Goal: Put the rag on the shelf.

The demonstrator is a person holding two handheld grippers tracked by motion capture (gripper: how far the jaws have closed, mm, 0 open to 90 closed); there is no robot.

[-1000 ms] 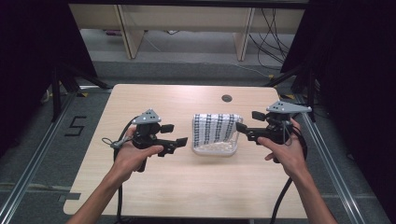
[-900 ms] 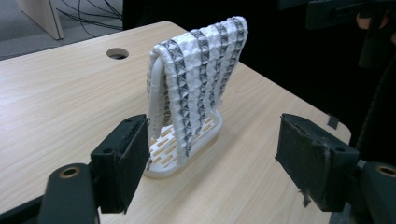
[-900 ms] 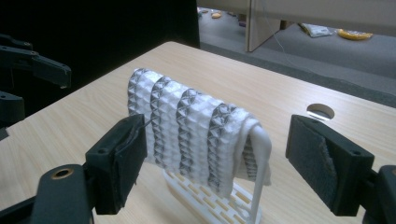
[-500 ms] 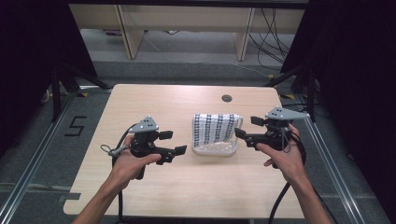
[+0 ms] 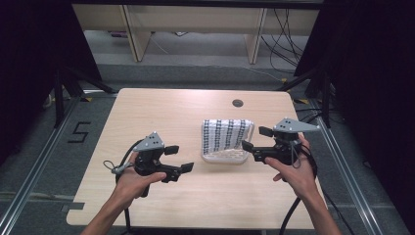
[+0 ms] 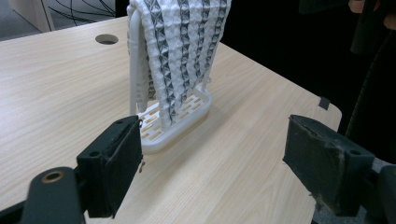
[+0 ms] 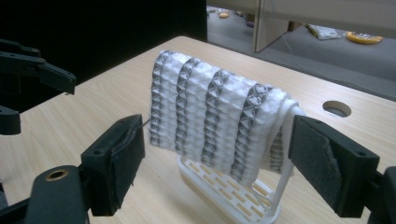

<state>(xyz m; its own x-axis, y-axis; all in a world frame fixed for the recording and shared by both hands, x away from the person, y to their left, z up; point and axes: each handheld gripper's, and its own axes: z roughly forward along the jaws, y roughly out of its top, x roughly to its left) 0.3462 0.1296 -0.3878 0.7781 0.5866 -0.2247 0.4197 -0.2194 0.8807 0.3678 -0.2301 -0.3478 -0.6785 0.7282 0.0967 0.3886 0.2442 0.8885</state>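
Note:
A white cloth with grey striped texture [image 5: 227,135] hangs over a white plastic rack [image 5: 225,157] at the middle right of the wooden table [image 5: 147,112]. To the rack's left, my left gripper [image 5: 180,158] is held open and empty, jaws pointing at it. My right gripper [image 5: 256,138] is open too, close to the rack's right side without touching. The left gripper view has the cloth [image 6: 182,51] and the rack's slotted base [image 6: 187,112] beyond the spread jaws. In the right gripper view the cloth [image 7: 215,112] hangs just ahead between the jaws, with the left gripper [image 7: 28,70] far left.
A round cable hole [image 5: 238,103] lies in the table behind the rack. Dark curtains flank both sides. Metal floor rails [image 5: 34,171] run along the table, and wooden shelf legs [image 5: 134,34] and cables stand beyond its far edge.
Both grippers have drawn back a little toward the table's near edge, staying open. The cloth and rack have not moved.

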